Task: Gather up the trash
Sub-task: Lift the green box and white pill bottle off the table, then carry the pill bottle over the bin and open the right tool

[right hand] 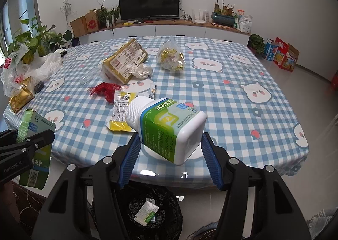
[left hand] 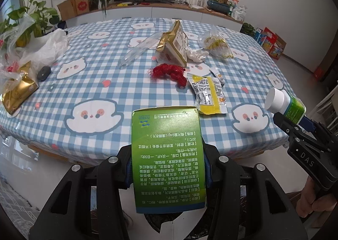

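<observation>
The green box [left hand: 168, 155] is pinched by the left gripper [left hand: 168, 168], the medicine bottle [right hand: 169, 128] by the right gripper [right hand: 169, 151]. Both should be centred over the black-lined bin [right hand: 169, 204] at lower centre before being released.

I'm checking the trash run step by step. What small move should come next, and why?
Probably carry the right tool a little further back over the black-lined bin and then let the pill bottle drop. The bottle is gripped clear of the table, and the bin sits just below with a packet already in it. The left tool holds the green box and could follow.
</observation>
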{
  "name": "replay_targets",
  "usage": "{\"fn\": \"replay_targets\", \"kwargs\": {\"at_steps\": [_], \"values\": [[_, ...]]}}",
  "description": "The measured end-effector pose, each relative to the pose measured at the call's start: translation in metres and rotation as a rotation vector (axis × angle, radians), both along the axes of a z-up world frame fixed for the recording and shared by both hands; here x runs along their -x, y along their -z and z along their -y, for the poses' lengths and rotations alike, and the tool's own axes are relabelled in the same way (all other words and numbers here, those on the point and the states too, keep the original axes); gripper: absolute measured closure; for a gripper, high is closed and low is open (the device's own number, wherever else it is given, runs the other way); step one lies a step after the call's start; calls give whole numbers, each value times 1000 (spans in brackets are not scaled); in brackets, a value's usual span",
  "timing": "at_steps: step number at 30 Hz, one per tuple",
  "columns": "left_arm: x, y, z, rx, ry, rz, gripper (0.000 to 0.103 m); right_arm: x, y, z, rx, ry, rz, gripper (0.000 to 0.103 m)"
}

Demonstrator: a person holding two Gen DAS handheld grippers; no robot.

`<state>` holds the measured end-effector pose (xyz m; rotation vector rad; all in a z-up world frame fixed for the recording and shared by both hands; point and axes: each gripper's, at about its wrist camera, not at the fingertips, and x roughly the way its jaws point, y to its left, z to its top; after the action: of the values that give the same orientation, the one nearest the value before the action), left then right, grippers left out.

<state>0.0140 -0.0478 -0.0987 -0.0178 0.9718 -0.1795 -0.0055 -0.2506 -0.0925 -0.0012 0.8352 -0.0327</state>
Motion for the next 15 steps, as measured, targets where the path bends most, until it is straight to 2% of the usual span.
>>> {"fn": "replay_targets", "kwargs": {"at_steps": [15], "values": [[52, 26, -23, 18, -32, -38, 56, 56, 24, -22, -13, -12, -71, 47]]}}
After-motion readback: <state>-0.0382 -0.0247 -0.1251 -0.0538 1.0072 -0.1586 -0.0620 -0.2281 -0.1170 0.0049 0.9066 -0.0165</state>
